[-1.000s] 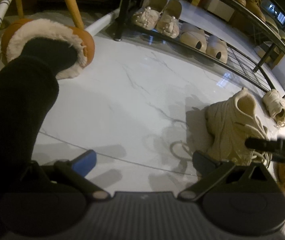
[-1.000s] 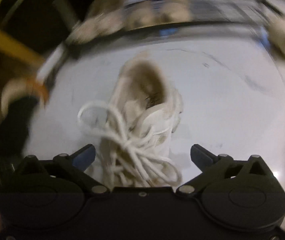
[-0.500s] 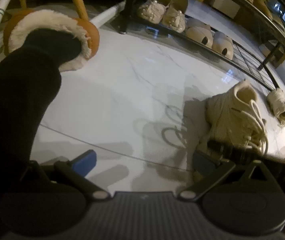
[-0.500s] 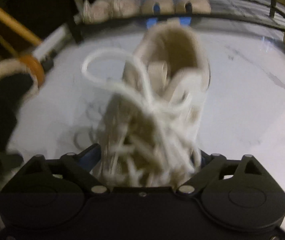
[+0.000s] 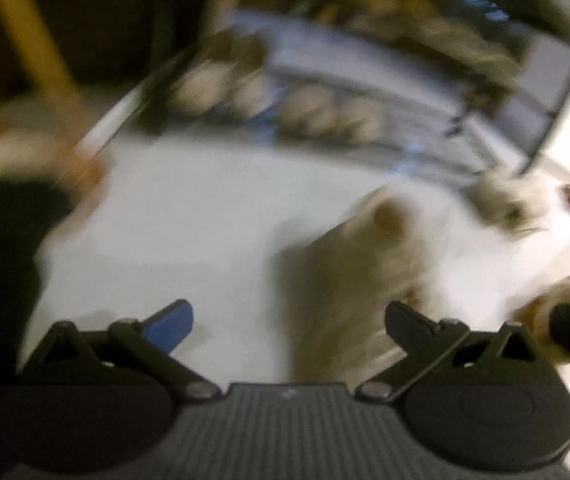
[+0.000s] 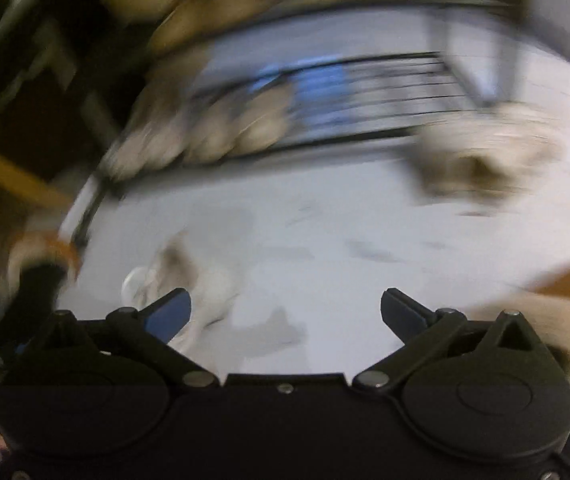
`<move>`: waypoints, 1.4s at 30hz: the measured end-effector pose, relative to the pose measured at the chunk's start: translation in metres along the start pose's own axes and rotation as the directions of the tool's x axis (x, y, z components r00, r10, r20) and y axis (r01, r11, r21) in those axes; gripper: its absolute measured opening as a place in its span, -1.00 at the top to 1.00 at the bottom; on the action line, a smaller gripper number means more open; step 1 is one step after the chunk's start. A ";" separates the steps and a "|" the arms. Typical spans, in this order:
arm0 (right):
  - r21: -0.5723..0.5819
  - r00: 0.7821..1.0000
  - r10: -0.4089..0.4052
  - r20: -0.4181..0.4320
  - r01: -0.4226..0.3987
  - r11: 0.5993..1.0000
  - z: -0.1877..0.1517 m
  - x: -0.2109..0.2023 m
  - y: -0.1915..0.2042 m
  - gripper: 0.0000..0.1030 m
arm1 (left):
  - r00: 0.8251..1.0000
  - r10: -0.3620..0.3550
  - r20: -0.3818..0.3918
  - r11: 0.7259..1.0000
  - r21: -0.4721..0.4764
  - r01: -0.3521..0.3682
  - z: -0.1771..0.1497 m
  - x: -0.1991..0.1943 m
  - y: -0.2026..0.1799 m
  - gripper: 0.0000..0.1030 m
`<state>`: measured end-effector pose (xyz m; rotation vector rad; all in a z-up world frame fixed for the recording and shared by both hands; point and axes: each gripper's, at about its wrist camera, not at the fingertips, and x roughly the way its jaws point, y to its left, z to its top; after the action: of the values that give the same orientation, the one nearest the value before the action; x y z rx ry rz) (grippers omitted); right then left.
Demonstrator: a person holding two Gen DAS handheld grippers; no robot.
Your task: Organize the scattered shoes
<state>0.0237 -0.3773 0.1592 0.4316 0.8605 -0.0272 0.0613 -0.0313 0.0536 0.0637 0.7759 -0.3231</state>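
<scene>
Cream lace-up sneaker (image 5: 357, 280), blurred, lies on the white marble floor (image 5: 189, 224) just ahead of the left hand-held gripper (image 5: 289, 320), nearer its right finger; those fingers are spread and empty. Right hand-held gripper (image 6: 285, 308) is also spread wide, holding nothing, the sneaker beyond its left fingertip.

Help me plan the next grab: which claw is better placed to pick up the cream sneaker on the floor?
Left, probably. The cream sneaker lies just ahead of the open left claw, near its right finger. The open right claw faces mostly bare floor, sneaker off to its left.
</scene>
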 end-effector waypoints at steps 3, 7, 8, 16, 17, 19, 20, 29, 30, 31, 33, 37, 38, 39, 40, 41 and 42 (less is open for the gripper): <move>0.225 0.993 -0.014 0.115 -0.012 0.974 -0.003 -0.050 -0.067 -1.00 | 0.996 -0.062 0.064 0.965 0.259 0.043 0.026 0.036 -0.069 -0.99; 0.508 0.976 -0.054 0.211 -0.063 0.859 -0.017 -0.077 -0.142 -1.00 | 0.979 -0.165 0.120 0.815 0.576 0.067 0.061 0.084 -0.162 -0.99; 0.552 0.972 -0.029 0.231 -0.107 0.827 -0.019 -0.078 -0.154 -1.00 | 0.973 -0.193 0.127 0.760 0.646 0.067 0.070 0.095 -0.185 -0.99; 0.594 0.937 0.034 0.348 -0.249 0.765 -0.021 -0.091 -0.198 -1.00 | 0.940 -0.316 0.126 0.343 0.939 -0.010 0.114 0.208 -0.329 -0.96; 0.592 0.935 0.041 0.353 -0.257 0.764 -0.021 -0.090 -0.202 -1.00 | 0.941 -0.317 0.120 0.362 0.932 0.003 0.121 0.219 -0.336 -0.96; 0.599 0.936 0.078 0.343 -0.283 0.749 -0.017 -0.083 -0.211 -1.00 | 0.942 -0.318 0.105 0.411 0.911 0.038 0.138 0.247 -0.350 -0.84; 0.605 0.937 0.088 0.337 -0.288 0.743 -0.015 -0.081 -0.214 -1.00 | 0.944 -0.316 0.091 0.436 0.898 0.060 0.148 0.263 -0.356 -0.79; 0.673 0.949 0.083 0.305 -0.276 0.686 -0.016 -0.078 -0.231 -1.00 | 0.932 -0.352 -0.084 0.547 0.789 0.278 0.190 0.328 -0.375 -0.56; 0.685 0.950 0.079 0.301 -0.273 0.675 -0.017 -0.077 -0.233 -1.00 | 0.931 -0.352 -0.099 0.559 0.775 0.294 0.192 0.329 -0.374 -0.47; 0.697 0.952 0.076 0.297 -0.270 0.664 -0.019 -0.076 -0.235 -1.00 | 0.931 -0.350 -0.107 0.557 0.775 0.298 0.193 0.327 -0.372 -0.44; 0.723 0.954 0.079 0.288 -0.270 0.636 -0.022 -0.074 -0.239 -1.00 | 0.928 -0.346 -0.140 0.560 0.763 0.324 0.196 0.322 -0.364 -0.38; 0.731 0.949 0.116 0.294 -0.302 0.612 -0.025 -0.074 -0.237 -1.00 | 0.910 -0.347 -0.225 0.575 0.716 0.396 0.203 0.306 -0.339 -0.23; 0.724 0.946 0.124 0.300 -0.311 0.616 -0.025 -0.075 -0.235 -1.00 | 0.906 -0.345 -0.245 0.570 0.712 0.410 0.201 0.301 -0.333 -0.23; 0.716 0.943 0.132 0.305 -0.319 0.621 -0.025 -0.076 -0.233 -1.00 | 0.901 -0.342 -0.266 0.562 0.710 0.423 0.198 0.295 -0.326 -0.22; 0.707 0.940 0.140 0.312 -0.328 0.627 -0.024 -0.077 -0.231 -1.00 | 0.896 -0.339 -0.286 0.554 0.709 0.436 0.195 0.289 -0.320 -0.22; 0.702 0.938 0.145 0.315 -0.333 0.629 -0.024 -0.077 -0.230 -1.00 | 0.890 -0.335 -0.310 0.539 0.711 0.450 0.185 0.276 -0.307 -0.22; 0.700 0.936 0.149 0.318 -0.338 0.629 -0.024 -0.078 -0.229 -1.00 | 0.887 -0.330 -0.323 0.527 0.716 0.457 0.178 0.267 -0.300 -0.22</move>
<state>-0.0893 -0.5894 0.1212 1.3131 0.5103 -0.1833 0.2674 -0.4174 0.0135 0.7659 0.7401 -1.1114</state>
